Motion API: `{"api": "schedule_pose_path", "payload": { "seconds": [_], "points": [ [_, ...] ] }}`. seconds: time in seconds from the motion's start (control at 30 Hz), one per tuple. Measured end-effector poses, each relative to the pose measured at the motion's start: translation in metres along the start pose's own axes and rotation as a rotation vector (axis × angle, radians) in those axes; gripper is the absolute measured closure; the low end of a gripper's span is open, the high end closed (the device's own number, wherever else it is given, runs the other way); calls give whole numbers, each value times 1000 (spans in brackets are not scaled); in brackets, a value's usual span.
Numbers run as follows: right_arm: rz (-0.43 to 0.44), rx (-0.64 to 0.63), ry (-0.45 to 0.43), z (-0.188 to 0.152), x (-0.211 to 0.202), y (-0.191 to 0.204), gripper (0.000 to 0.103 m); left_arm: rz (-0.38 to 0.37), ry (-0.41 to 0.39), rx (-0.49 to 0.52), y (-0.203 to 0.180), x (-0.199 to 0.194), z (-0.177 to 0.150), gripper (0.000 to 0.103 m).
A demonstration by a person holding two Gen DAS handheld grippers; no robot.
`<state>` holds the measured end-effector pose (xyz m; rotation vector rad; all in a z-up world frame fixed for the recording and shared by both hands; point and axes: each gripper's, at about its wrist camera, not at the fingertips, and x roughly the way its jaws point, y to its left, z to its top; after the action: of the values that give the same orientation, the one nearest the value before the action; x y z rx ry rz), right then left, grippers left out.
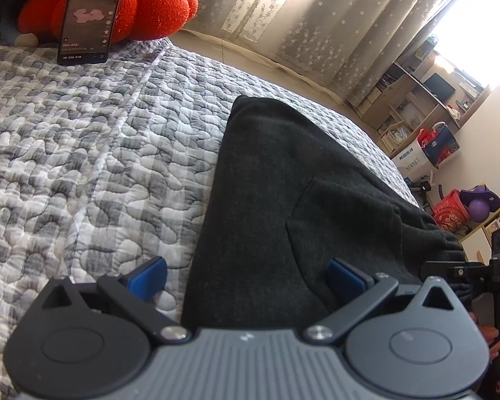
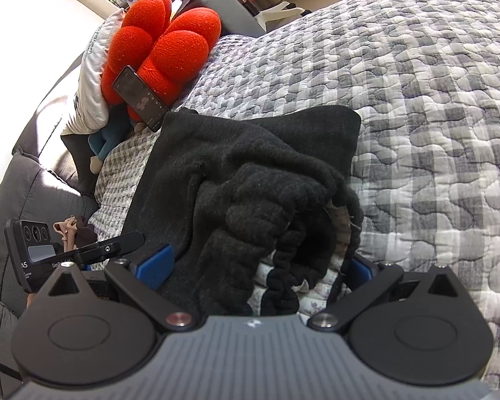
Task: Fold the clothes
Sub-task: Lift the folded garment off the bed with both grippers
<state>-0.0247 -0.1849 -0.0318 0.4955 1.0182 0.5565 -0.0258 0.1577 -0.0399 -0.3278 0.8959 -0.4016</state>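
Dark grey sweatpants (image 1: 283,200) lie on the quilted bed, one pocket showing. My left gripper (image 1: 246,278) is open, its blue pads wide apart, straddling the left edge of the garment's near end. In the right wrist view the same garment (image 2: 250,173) is bunched, with its gathered waistband lifted in folds between the pads. My right gripper (image 2: 260,266) is open around that bunched waistband. The right gripper's body also shows at the right edge of the left wrist view (image 1: 463,270).
The grey-and-white checked quilt (image 1: 83,150) covers the bed. A red plush cushion (image 1: 150,3) with a phone (image 1: 90,16) leaning on it sits at the head. Curtains and shelves (image 1: 416,100) stand beyond the bed. A grey sofa (image 2: 33,193) lies left.
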Motion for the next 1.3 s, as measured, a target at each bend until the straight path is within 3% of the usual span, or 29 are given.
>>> {"api": "schedule_pose_path", "payload": {
  "seconds": [0.27,0.57,0.7,0.83,0.9,1.17,1.3],
  "points": [
    [-53,-57,-16,-5,4,9,0,21,-12,-15,-3,-3,-2,0],
    [-66,-65,-40,-8,3,9,0,-36,-6,-5,5,0,1,0],
    [-105,-87,-94,-11,2,14,11,-69,-11,-48,11,-2,3,1],
    [-115,-111,-153,-12,-2,20,17,-143,11,-20,3,-5,0,7],
    [-118,-133,-185,-12,-4,24,20,-136,9,25,-7,-7,-1,7],
    [-86,-205,-279,-7,-13,33,22,-154,-21,65,-25,-21,-3,9],
    [-92,-204,-258,-2,-14,32,22,-139,-7,84,-26,-21,-2,9]
  ]
}}
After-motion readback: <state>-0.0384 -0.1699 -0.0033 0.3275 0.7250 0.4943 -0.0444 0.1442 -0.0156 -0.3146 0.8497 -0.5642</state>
